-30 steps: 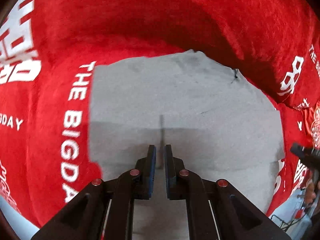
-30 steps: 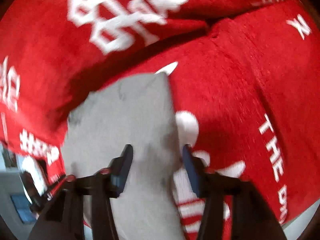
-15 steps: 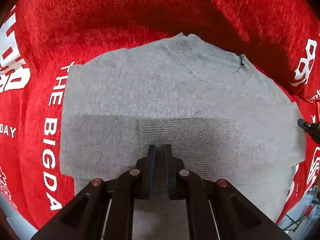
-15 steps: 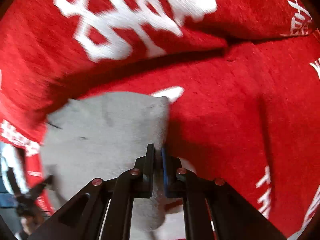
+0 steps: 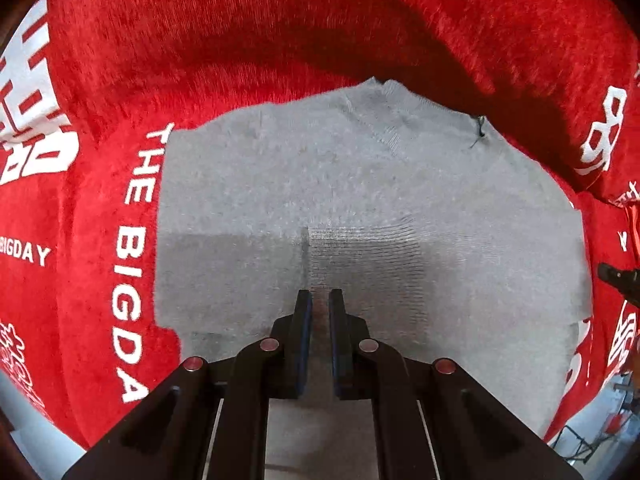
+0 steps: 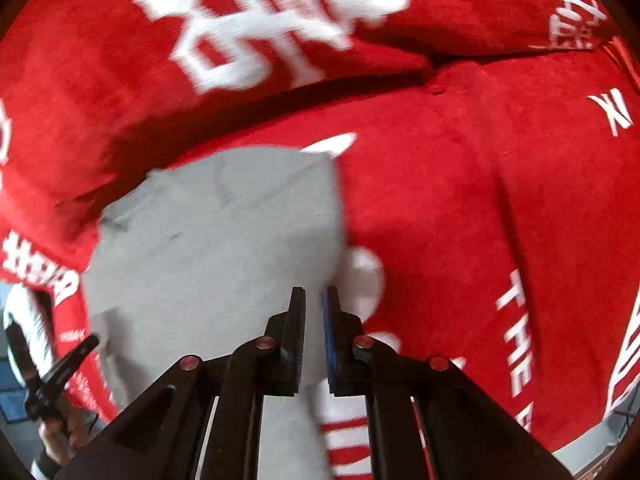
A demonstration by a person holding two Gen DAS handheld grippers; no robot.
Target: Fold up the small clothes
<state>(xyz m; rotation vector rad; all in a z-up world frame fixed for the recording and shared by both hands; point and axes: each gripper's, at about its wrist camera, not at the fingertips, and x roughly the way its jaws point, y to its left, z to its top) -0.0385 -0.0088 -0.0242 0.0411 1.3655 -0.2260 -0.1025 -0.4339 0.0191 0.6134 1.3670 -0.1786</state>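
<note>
A small grey knit sweater (image 5: 360, 208) lies on a red plush blanket (image 5: 280, 40), its collar at the far side and a ribbed cuff folded across its middle. My left gripper (image 5: 318, 300) is nearly shut, its jaws pinching the near edge of the sweater's folded fabric. In the right wrist view the sweater (image 6: 216, 240) lies left of centre. My right gripper (image 6: 314, 300) is nearly shut at the sweater's right edge; whether cloth sits between the jaws is unclear because of blur.
The blanket (image 6: 460, 200) carries white lettering and large white characters and rises into a ridge at the far side. The other gripper and the person's hand (image 6: 52, 392) show at the lower left of the right wrist view. Bare floor shows at the bottom corners.
The right gripper went from wide open to closed at the sweater's right edge. The left gripper stayed closed on the fabric and the sweater shifted under it as both views moved.
</note>
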